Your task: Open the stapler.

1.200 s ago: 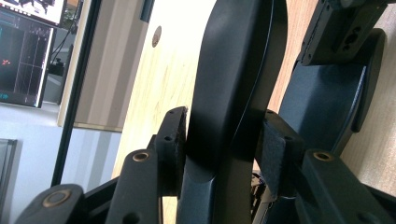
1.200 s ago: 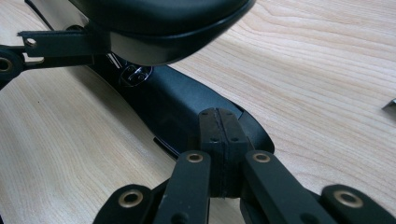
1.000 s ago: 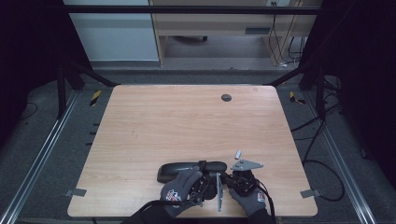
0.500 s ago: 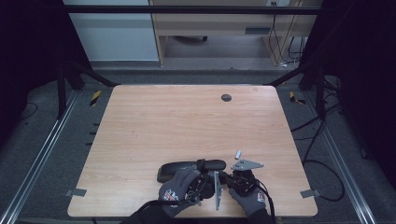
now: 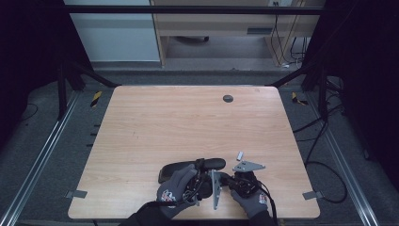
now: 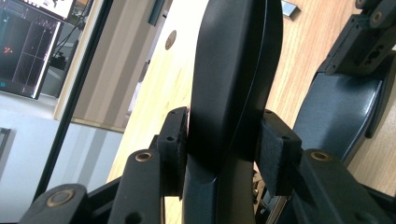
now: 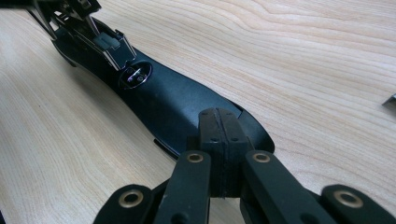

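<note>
My left fingers (image 6: 224, 158) were pinching a long black case (image 6: 236, 70), one pad (image 6: 273, 156) pressed against each of its sides, and they had just been closing further on it. In the left gripper view the case rose up the middle of the frame from between my fingers, with a second black piece (image 6: 338, 114) at the right. In the high view the case (image 5: 176, 169) lay at the lower centre of the wooden table (image 5: 188, 117), partly under my left hand (image 5: 176, 190), with my right hand (image 5: 249, 197) just beside it. My right fingers (image 7: 218, 140) were pressed together with nothing between them, their tips resting at the near end of the case (image 7: 163, 100), which ran toward the upper left of the right gripper view.
</note>
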{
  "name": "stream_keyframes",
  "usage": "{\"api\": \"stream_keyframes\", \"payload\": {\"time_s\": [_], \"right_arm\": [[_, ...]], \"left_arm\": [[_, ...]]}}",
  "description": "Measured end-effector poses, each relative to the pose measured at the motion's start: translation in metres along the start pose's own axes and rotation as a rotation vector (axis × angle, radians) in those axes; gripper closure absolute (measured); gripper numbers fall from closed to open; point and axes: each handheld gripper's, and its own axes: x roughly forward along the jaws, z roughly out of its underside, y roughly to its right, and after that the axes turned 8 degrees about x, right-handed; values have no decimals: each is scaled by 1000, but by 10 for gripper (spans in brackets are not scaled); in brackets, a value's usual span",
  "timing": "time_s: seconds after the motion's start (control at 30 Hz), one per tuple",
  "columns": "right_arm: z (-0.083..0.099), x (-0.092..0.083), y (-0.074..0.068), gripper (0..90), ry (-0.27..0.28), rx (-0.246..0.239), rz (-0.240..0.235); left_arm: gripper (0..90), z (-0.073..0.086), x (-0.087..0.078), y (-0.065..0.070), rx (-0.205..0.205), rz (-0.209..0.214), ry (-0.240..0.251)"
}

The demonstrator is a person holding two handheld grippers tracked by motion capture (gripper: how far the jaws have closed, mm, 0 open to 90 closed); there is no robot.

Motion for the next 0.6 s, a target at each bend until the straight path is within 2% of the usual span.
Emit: {"api": "stream_keyframes", "payload": {"time_s": [0.6], "right_arm": [[0, 0, -1, 900, -2, 6, 2]], "left_arm": [[583, 8, -9, -14, -76, 4, 31]]}}
